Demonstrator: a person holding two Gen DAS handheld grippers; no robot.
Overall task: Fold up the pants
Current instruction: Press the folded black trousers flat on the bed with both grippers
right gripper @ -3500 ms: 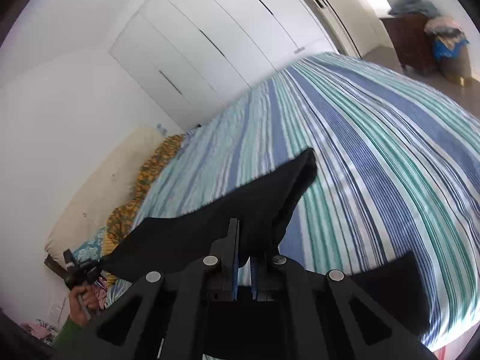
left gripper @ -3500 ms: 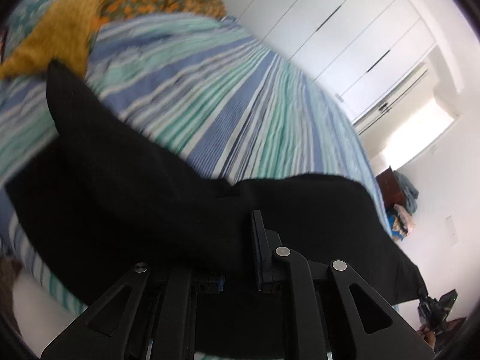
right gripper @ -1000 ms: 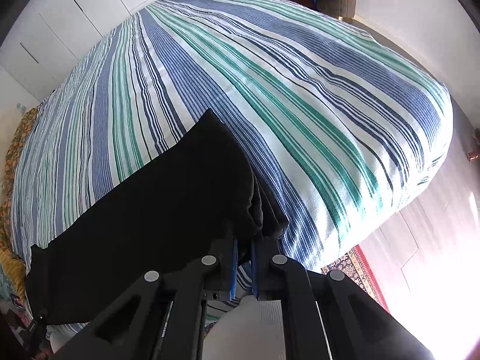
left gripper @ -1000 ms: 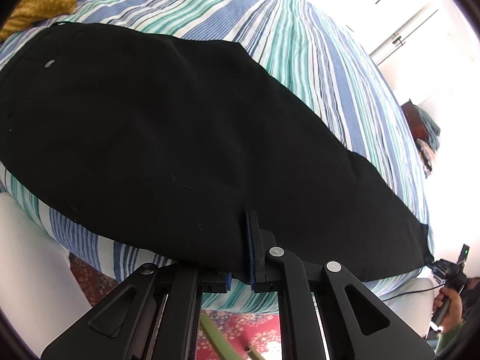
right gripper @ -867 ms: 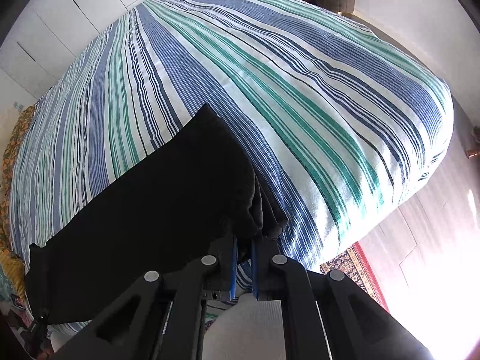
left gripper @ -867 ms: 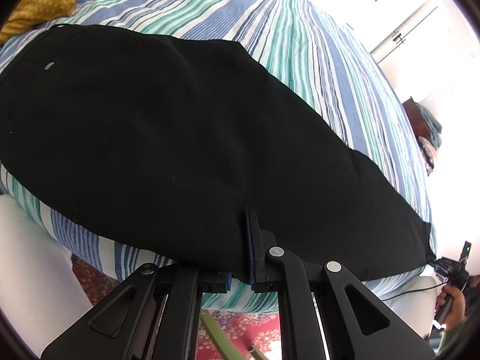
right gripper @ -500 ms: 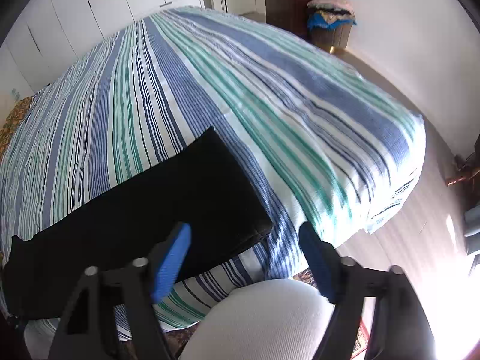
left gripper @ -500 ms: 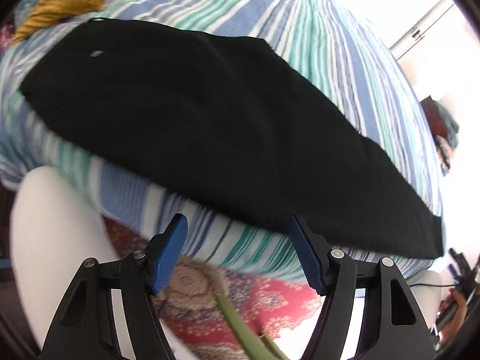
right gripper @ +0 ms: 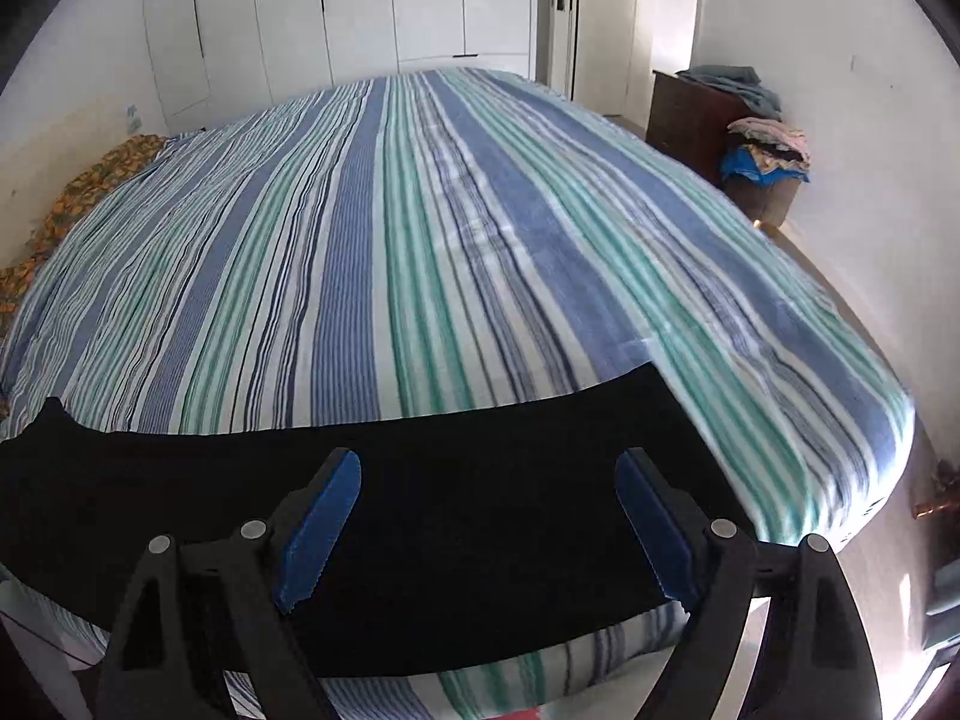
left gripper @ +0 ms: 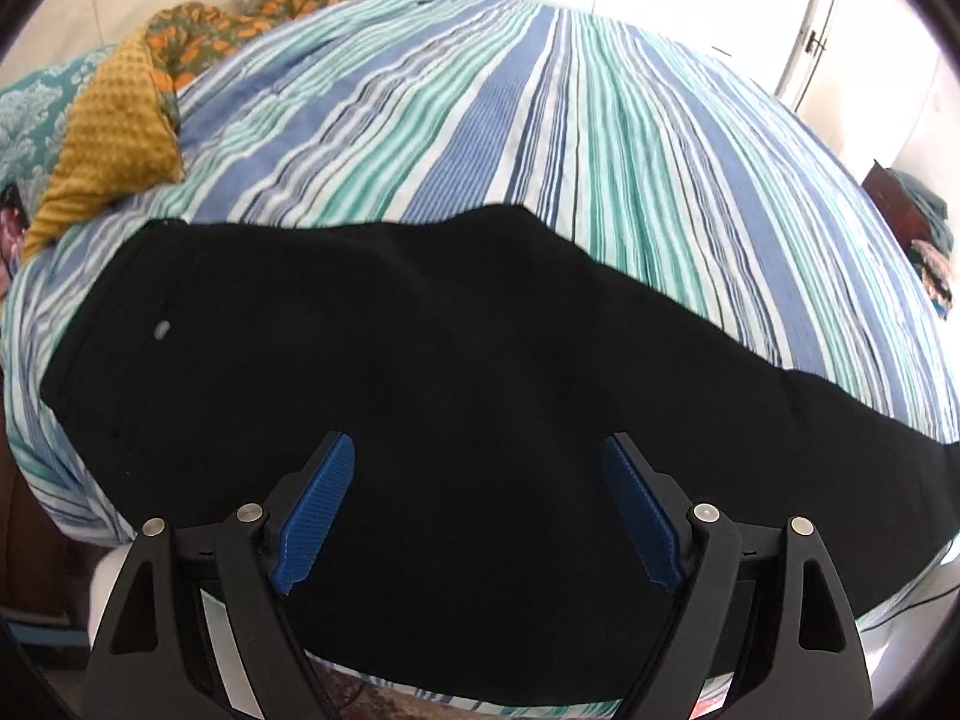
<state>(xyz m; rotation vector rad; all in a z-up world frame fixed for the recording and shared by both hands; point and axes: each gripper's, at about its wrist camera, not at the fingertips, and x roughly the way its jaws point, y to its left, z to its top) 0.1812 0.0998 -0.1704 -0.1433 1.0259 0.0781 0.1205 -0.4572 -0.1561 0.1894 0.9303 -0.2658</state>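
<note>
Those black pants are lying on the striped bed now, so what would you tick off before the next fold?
1. Pants flat along the near edge of the bed: ok.
2. Left gripper let go, jaws just opened, nothing pinched: ok.
3. Right gripper let go, jaws just opened: ok.
4. Legs stacked evenly: cannot tell.
5. Yellow cushion clear of the pants: ok.

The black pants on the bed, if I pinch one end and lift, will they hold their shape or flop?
The pants will probably flop: they lie flat and limp on the striped bedspread. They look thin, so likely light. One edge sits near the mattress side and may slide off.
</note>
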